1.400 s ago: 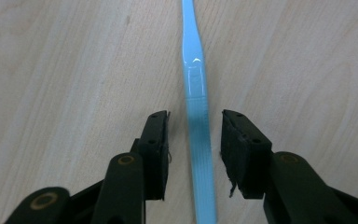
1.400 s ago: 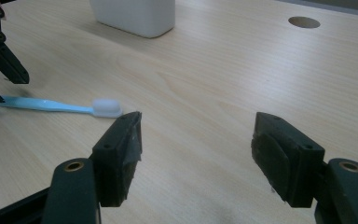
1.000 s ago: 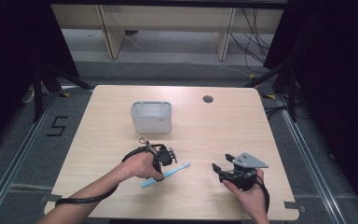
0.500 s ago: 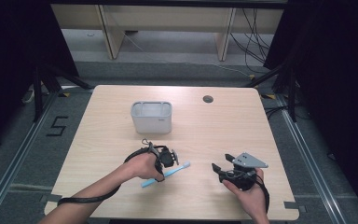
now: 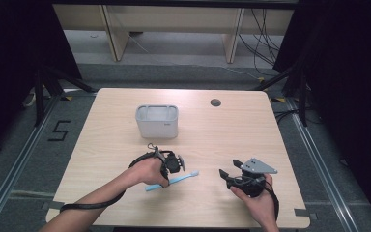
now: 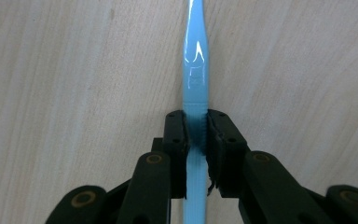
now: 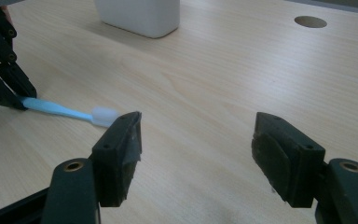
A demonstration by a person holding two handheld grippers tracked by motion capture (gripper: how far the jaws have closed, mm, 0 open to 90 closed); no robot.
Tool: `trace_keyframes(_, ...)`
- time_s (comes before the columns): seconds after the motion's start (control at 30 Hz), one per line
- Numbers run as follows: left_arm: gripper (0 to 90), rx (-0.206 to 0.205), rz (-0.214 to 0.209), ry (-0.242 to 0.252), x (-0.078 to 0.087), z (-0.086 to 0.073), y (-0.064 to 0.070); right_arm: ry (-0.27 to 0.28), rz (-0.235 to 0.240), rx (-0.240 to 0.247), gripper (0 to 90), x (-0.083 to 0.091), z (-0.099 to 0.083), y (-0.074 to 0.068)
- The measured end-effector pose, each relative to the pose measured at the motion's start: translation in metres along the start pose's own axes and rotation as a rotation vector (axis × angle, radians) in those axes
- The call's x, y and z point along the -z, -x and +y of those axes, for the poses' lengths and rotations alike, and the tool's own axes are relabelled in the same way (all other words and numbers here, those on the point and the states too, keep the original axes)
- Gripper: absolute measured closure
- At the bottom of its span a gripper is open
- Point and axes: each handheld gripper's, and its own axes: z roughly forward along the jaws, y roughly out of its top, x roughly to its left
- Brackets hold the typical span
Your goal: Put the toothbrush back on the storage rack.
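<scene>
A light blue toothbrush lies flat on the wooden table, its white bristle head toward the right. My left gripper is shut on its handle. In the left gripper view the two black jaws pinch the blue handle at mid-length, and the gripper points straight down at the table. My right gripper is held low over the table to the right, open and with nothing in it. In the right gripper view the gripper has wide-apart jaws, and beyond them are the toothbrush and the left gripper.
A white rectangular container stands upright at the table's middle, behind the toothbrush, and its base shows in the right gripper view. A round cable hole sits near the far edge. Bare wood lies between the two grippers.
The left gripper has settled slightly lower and nearer over the toothbrush. The right gripper and the container have stayed put.
</scene>
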Motion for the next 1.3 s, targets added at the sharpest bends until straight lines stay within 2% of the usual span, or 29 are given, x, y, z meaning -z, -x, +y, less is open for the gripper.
trace_keyframes(0.07,78.0,0.001,0.004,0.005,-0.001,0.0,0.0,0.0,-0.001,0.0,34.0,0.0,0.0,0.0)
trace_keyframes(0.1,78.1,-0.005,0.003,-0.005,0.0,0.0,0.0,-0.002,0.01,-0.015,34.0,-0.001,0.0,0.0)
trace_keyframes(0.13,78.2,-0.003,0.001,-0.009,0.0,0.001,0.002,0.003,-0.006,0.002,34.0,0.0,0.0,0.001)
trace_keyframes(0.27,78.6,-0.017,0.01,-0.008,0.0,0.001,0.003,0.003,-0.005,0.011,34.0,-0.001,-0.001,0.001)
trace_keyframes(0.33,78.7,-0.039,0.025,0.003,0.0,0.0,0.005,0.004,-0.013,0.021,34.0,-0.001,0.0,0.001)
trace_keyframes(0.43,78.7,-0.041,0.007,0.004,0.0,-0.001,0.006,-0.001,-0.009,-0.001,33.9,-0.001,-0.001,0.0)
trace_keyframes(0.5,78.7,-0.048,0.01,0.012,0.0,-0.001,0.007,0.001,-0.007,-0.008,33.9,-0.001,-0.001,-0.001)
trace_keyframes(0.6,78.8,-0.056,0.006,0.013,0.001,-0.001,0.008,0.005,-0.011,0.019,33.9,-0.002,-0.001,0.001)
trace_keyframes(0.67,78.8,-0.062,0.01,0.03,0.005,-0.001,0.008,-0.006,-0.006,-0.011,33.9,-0.001,-0.001,-0.001)
trace_keyframes(0.7,78.8,-0.062,0.01,0.03,0.005,-0.001,0.008,-0.006,-0.006,-0.011,33.9,-0.001,-0.001,-0.001)
trace_keyframes(0.73,78.8,-0.061,0.016,0.047,0.008,-0.002,0.008,0.0,-0.012,0.012,33.9,-0.001,-0.001,0.001)
trace_keyframes(0.8,78.8,-0.057,0.018,0.057,0.01,-0.002,0.008,0.002,-0.012,0.012,33.8,-0.001,-0.001,0.001)
trace_keyframes(0.9,78.8,-0.053,0.024,0.101,0.017,-0.004,0.007,0.001,-0.015,0.007,33.7,-0.001,-0.001,0.001)
trace_keyframes(0.93,78.8,-0.053,0.024,0.101,0.017,-0.004,0.007,-0.003,-0.009,-0.003,33.6,-0.001,-0.001,0.001)
trace_keyframes(0.97,78.8,-0.046,0.032,0.127,0.021,-0.006,0.007,-0.009,-0.004,-0.025,33.5,-0.001,-0.001,-0.001)
trace_keyframes(1.07,78.8,-0.041,0.036,0.144,0.024,-0.007,0.006,0.001,-0.01,-0.02,33.5,-0.002,-0.002,0.0)
trace_keyframes(1.13,78.8,-0.043,0.037,0.156,0.027,-0.009,0.006,0.007,-0.02,0.008,33.3,-0.003,-0.002,0.001)
trace_keyframes(1.3,78.8,-0.035,0.046,0.215,0.031,-0.015,0.004,0.01,-0.018,0.006,33.2,-0.003,-0.002,0.002)
